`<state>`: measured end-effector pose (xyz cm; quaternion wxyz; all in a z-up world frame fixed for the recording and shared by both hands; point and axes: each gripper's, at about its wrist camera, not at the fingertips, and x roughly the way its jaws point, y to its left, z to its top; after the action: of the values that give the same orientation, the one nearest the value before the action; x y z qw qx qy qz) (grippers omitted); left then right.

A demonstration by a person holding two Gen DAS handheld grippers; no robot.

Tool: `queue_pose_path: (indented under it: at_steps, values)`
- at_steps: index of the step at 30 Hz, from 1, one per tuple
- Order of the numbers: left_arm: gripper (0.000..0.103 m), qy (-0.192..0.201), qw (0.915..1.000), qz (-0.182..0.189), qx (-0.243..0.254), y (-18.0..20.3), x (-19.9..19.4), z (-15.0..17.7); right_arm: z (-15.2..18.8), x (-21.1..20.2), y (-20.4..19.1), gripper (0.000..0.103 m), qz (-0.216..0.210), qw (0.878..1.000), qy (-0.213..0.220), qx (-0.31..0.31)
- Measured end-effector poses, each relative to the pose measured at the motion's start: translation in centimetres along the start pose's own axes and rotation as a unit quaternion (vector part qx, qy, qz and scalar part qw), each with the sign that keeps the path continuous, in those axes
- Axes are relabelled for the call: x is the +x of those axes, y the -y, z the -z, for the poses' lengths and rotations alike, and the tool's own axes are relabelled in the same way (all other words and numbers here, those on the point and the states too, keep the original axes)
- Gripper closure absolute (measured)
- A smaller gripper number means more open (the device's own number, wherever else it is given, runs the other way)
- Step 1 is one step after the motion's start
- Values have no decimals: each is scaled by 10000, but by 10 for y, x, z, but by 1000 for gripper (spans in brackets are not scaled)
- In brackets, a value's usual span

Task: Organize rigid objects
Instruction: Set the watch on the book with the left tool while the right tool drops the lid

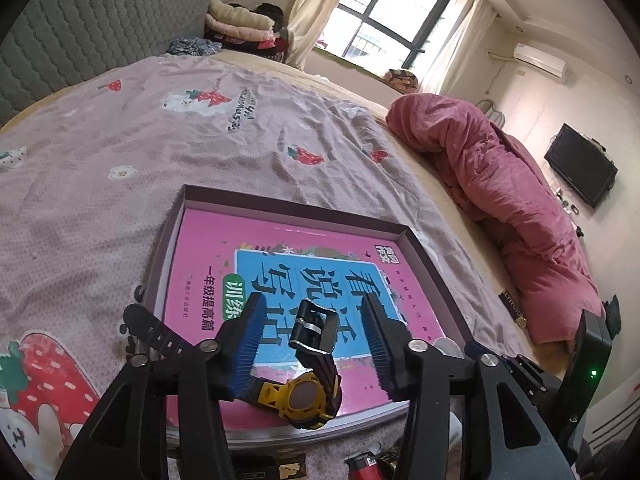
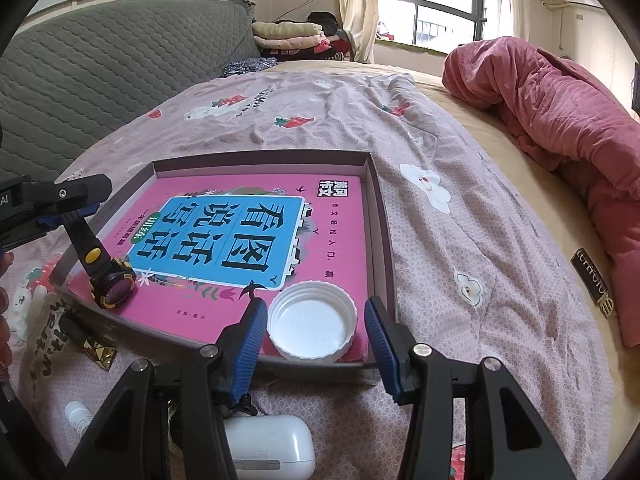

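A shallow purple tray (image 1: 288, 204) (image 2: 260, 156) lies on the bedsheet with a pink and blue book (image 1: 208, 248) (image 2: 332, 232) flat inside it. A black and yellow watch (image 1: 306, 398) (image 2: 116, 286) rests on the book at the tray's near left corner, its strap arching upward. My left gripper (image 1: 313, 302) is open, its blue pads standing on either side of the strap with gaps showing. A white bottle cap (image 2: 312, 322) lies open side up in the near right corner. My right gripper (image 2: 315, 303) is open around it, pads close to the rim but apart.
In front of the tray lie a red lighter (image 1: 364, 470), a white earbud case (image 2: 272, 444), a small white bottle (image 2: 78, 412) and a gold packet (image 2: 98, 350). A dark bar with gold lettering (image 2: 592, 280) lies beside the rolled pink quilt (image 2: 560, 120). A grey headboard (image 2: 100, 60) stands at the far left.
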<state>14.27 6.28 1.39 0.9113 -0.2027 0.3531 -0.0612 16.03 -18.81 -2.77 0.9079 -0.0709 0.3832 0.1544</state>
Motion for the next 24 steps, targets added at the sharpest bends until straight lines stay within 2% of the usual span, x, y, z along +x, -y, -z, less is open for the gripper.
queue_pose_path:
  at_steps: [7, 18, 24]
  values:
    - [40, 118, 9999, -68, -88, -5, -9, -2, -1, -3, 5, 47, -109, 9998, 83, 164]
    - [38, 100, 9998, -170, 39, -3, -12, 3, -5, -10, 5, 46, -203, 9993, 261, 198]
    - [31, 110, 9995, -205, 202, 3, -15, 6, -6, -15, 8, 41, -225, 9987, 377, 242]
